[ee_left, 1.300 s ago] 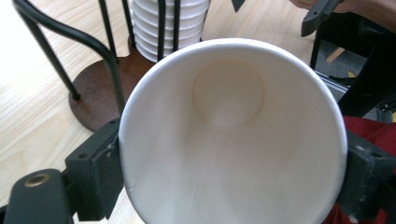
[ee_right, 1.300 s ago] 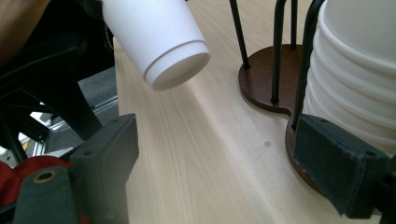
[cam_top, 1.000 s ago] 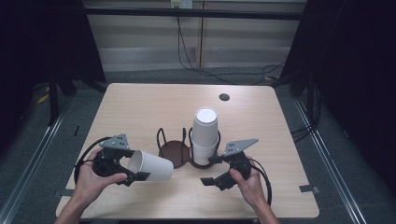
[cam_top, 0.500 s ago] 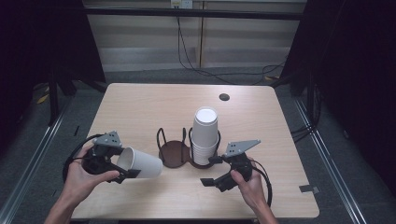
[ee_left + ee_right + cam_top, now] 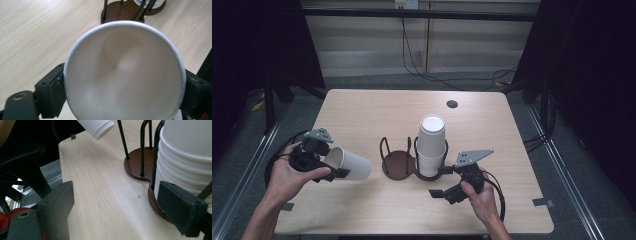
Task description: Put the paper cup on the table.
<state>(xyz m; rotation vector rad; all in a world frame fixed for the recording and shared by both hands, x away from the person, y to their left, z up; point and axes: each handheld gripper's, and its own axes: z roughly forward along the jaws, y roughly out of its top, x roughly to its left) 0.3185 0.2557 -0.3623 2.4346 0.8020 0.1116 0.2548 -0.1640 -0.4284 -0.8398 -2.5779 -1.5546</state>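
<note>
High view: single paper cup (image 5: 348, 163) is clamped at its rim end by left gripper (image 5: 319, 162), lying roughly level, base pointing toward the wire cup holder (image 5: 404, 161), off the table (image 5: 377, 107) near its left edge. Left gripper view: cup (image 5: 124, 72) mouth faces the camera, 1 black pad pressing each side of the rim, so jaws are grasping the cup. Holder's empty bay sits just past the cup base; its other bay carries the cup stack (image 5: 431, 146), approx. mid-table toward the front edge.

Right gripper (image 5: 446, 189) rests by the holder's stack side, front-right area. Right gripper view: its jaws stand apart, released, 1 pad just beside the stack's lower cups (image 5: 185, 160); contact cannot be told.

Step in hand (judged): 1 cup separated from stack, in transit w/ left gripper. Next move calls for turning the cup upright and lowering it between the empty bay's wire posts, or setting it on the table; right gripper likely steadies the holder.

Vs. frame 1 s earlier: cup and left gripper have shifted away from the holder toward the left edge; right gripper, stack and holder unchanged.
</note>
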